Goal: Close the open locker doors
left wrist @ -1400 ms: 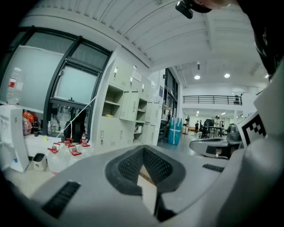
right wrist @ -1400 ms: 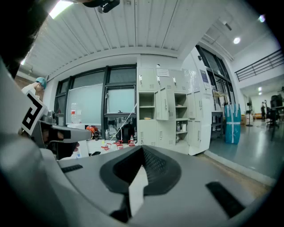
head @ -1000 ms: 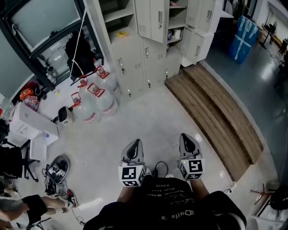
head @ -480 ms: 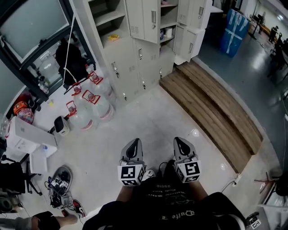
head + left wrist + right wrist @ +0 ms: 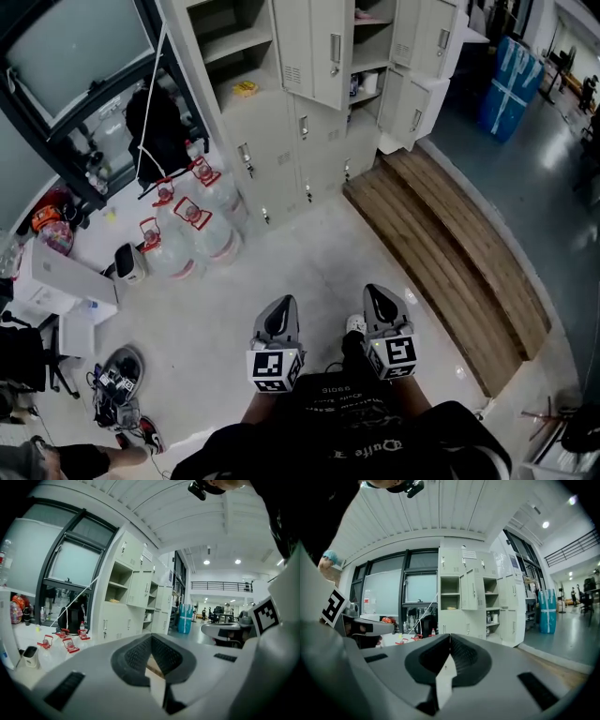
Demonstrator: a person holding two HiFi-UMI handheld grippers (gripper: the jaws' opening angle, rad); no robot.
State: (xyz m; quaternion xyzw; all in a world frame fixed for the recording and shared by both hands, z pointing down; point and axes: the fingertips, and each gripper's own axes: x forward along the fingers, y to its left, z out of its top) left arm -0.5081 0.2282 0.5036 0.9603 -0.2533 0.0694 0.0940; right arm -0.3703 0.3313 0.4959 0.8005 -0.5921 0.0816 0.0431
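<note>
**Left gripper (image 5: pixel 279 307) and right gripper (image 5: pixel 378 298) both pinched shut, lockers (image 5: pixel 281 131) well ahead**

Quick rundown. In the left gripper view the jaws meet at the tips with nothing caught between them, just a sliver of floor showing through the gap lower down. The right gripper view is the same: tips together, empty. In the head view the two sit side by side, low in front of the person's body. They're apart from each other, touching nothing, and pointing roughly toward the lockers.

The lockers are a pale grey bank along the wall at the top of the head view, well apart from both grippers. One tall upper door (image 5: pixel 319 47) stands swung out near the middle. More open doors (image 5: pixel 417 89) hang out at the right end of the bank. Left of the tall door there are bare open shelves with a small yellow thing (image 5: pixel 246 89) on one. The lower doors along the bottom look closed.

On the floor near the left foot of the bank there's a cluster of water jugs (image 5: pixel 192 230) with red handles. A wooden platform (image 5: pixel 441 234) runs from the right end of the lockers toward the lower right. A pile of shoes (image 5: pixel 117 384) lies off to the lower left.
</note>
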